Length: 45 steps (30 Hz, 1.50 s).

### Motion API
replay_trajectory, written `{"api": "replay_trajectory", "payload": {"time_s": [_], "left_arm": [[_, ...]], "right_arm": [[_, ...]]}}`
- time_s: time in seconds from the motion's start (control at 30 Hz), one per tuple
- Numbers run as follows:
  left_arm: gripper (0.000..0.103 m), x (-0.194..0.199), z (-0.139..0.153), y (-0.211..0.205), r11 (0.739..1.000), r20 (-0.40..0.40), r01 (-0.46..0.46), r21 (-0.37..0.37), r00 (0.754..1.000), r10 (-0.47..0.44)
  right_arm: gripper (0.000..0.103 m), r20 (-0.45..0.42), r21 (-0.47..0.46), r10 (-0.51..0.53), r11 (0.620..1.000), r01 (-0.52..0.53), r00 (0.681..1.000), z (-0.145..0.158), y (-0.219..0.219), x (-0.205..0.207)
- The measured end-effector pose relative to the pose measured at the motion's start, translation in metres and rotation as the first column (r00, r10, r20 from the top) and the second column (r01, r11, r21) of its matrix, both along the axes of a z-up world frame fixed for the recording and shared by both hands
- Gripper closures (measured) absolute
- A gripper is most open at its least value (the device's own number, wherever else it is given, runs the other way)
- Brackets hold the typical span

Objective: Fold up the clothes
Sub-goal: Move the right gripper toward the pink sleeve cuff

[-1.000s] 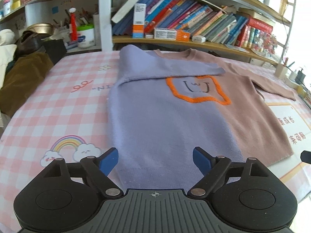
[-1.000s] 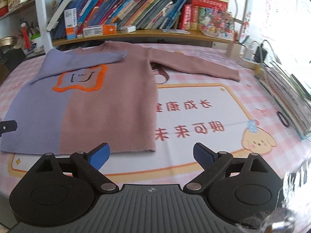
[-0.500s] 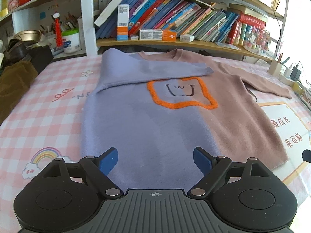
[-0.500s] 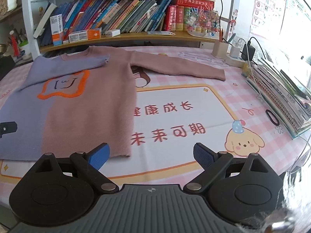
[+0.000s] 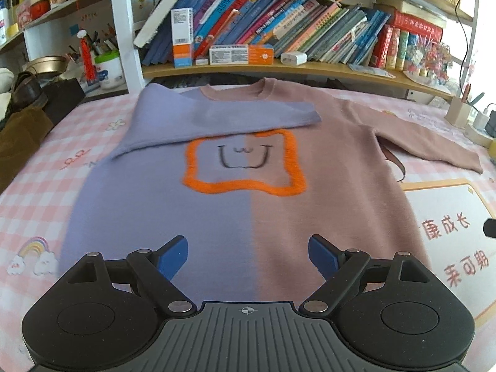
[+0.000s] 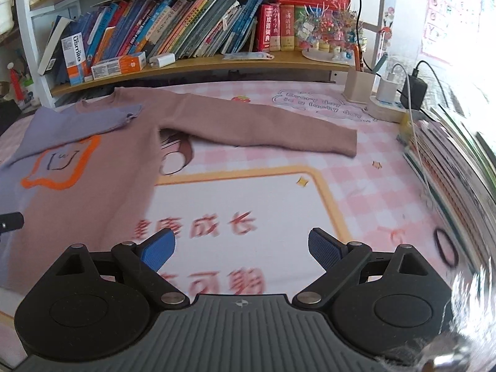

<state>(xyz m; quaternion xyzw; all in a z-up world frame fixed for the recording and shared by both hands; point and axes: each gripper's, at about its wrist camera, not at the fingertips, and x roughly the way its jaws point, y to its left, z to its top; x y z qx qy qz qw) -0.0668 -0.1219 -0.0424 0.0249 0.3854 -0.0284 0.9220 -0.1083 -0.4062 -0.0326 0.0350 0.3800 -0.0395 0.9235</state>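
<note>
A sweater (image 5: 248, 217), half lilac and half dusty pink with an orange-framed face on the chest, lies flat on the pink checked tablecloth (image 5: 37, 192). Its lilac sleeve (image 5: 223, 117) is folded across the chest. The pink sleeve (image 6: 257, 124) stretches out straight to the right. My left gripper (image 5: 248, 252) hovers open over the hem, at the line where the two colours meet, holding nothing. My right gripper (image 6: 240, 246) is open and empty above the printed mat (image 6: 248, 210), to the right of the sweater's body (image 6: 93, 192).
A bookshelf (image 5: 279, 31) full of books runs along the far edge. Dark clothes (image 5: 21, 130) pile up at the left. A pen cup (image 6: 361, 85), chargers with cables (image 6: 409, 93) and stacked books (image 6: 449, 170) stand at the right. A black hair tie (image 6: 446, 246) lies near them.
Both grippers have slid to the right: the left one from over the lilac half to the hem's middle, the right one off the sweater's edge onto the printed mat. Both stayed open.
</note>
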Motion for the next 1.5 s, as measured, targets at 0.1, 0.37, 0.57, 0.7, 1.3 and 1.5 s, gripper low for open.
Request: {"api": "replay_trajectory", "payload": {"time_s": [0.1, 0.37, 0.57, 0.7, 1.3, 1.5], "left_arm": [[0.015, 0.000, -0.002, -0.019, 0.999, -0.009, -0.038, 0.006, 0.999, 0.038], [0.015, -0.004, -0.006, -0.055, 0.992, -0.027, -0.121, 0.029, 0.992, 0.121], [0.015, -0.006, -0.006, -0.065, 0.985, -0.040, -0.168, 0.040, 0.985, 0.170], [0.015, -0.008, -0.007, -0.070, 0.982, -0.048, -0.184, 0.039, 0.981, 0.186], [0.015, -0.023, -0.001, -0.080, 0.970, 0.011, -0.230, 0.074, 0.973, 0.229], [0.015, -0.027, -0.003, -0.081, 0.968, 0.029, -0.245, 0.062, 0.970, 0.243]], "right_arm": [[0.010, -0.005, 0.010, 0.030, 1.000, -0.030, 1.000, -0.003, -0.023, 0.013], [0.010, -0.028, 0.056, 0.085, 0.995, -0.083, 0.996, -0.013, -0.071, 0.040], [0.010, -0.030, 0.062, 0.089, 0.994, -0.087, 0.996, -0.020, -0.100, 0.056], [0.010, -0.031, 0.064, 0.098, 0.993, -0.095, 0.995, -0.025, -0.114, 0.068], [0.026, -0.021, 0.104, 0.089, 0.991, -0.087, 0.996, -0.032, -0.147, 0.112], [0.037, -0.042, 0.101, 0.097, 0.991, -0.092, 0.994, -0.038, -0.149, 0.119]]}}
